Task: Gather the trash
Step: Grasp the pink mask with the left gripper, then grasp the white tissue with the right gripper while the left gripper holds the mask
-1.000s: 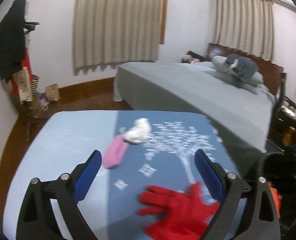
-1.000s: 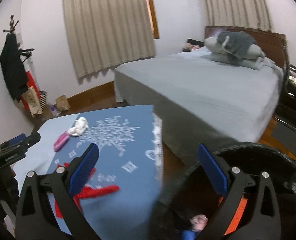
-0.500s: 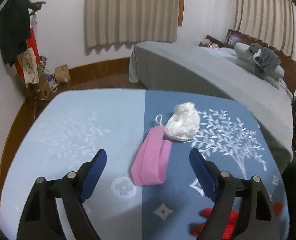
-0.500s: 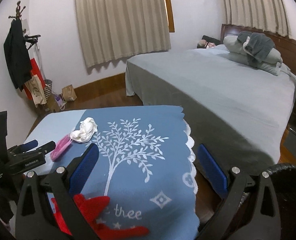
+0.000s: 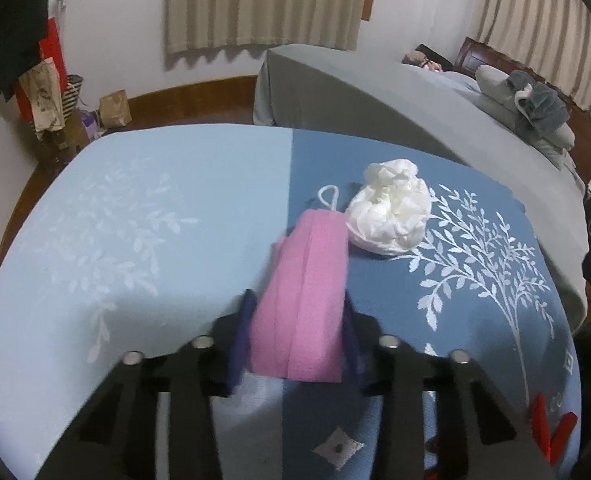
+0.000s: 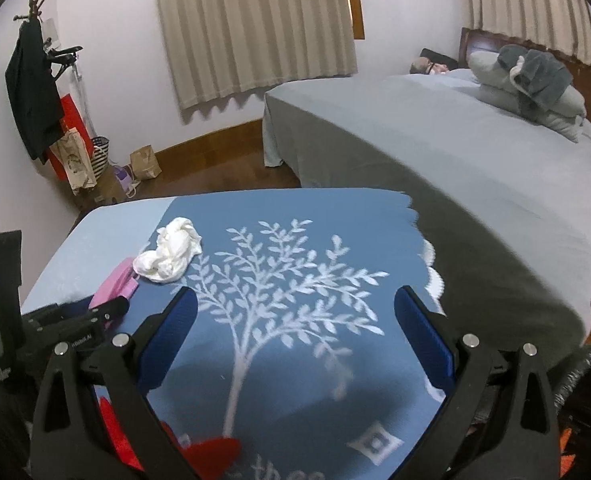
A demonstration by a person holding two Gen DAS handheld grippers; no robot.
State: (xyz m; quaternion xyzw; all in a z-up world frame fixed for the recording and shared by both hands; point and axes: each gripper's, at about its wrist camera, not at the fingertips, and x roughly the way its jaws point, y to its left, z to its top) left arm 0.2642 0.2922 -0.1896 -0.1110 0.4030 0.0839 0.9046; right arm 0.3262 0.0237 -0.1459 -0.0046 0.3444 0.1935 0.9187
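Two tongs over the blue tabletop (image 6: 295,208). My left tongs (image 5: 295,332) are closing on the near end of the pink folded mask (image 5: 307,280), pads against both its sides; it lies on the cloth, touching the crumpled white tissue (image 5: 391,216) beyond it. My right tongs (image 6: 295,336) stand released and empty above the tree print.
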